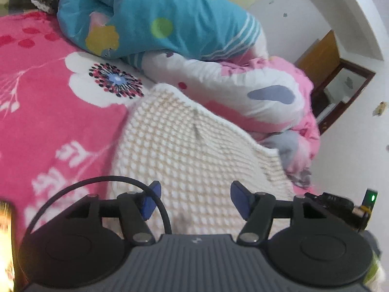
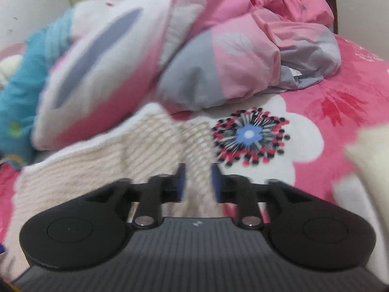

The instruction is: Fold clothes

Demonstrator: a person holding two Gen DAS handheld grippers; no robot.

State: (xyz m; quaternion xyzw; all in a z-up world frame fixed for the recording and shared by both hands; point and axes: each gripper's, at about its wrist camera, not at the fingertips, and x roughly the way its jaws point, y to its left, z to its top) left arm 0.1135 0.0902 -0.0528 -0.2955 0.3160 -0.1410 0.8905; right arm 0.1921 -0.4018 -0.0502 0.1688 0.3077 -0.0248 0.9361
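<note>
A cream knitted garment (image 1: 189,141) lies spread on a pink flowered bedsheet (image 1: 48,121). My left gripper (image 1: 195,197) hovers over the garment's near part, its blue pads wide apart with nothing pressed between them. In the right wrist view the same garment (image 2: 85,170) runs from the left up into my right gripper (image 2: 198,182). There the blue pads stand close together, and a raised fold of the knit fills the gap between them. That view is blurred.
A teal quilt (image 1: 150,17) and a pink and white quilt (image 1: 243,90) are piled along the far side of the bed, right behind the garment. Another cream cloth (image 2: 369,160) shows at the right edge. A white wall (image 1: 304,12) and a wooden door frame (image 1: 340,90) lie beyond.
</note>
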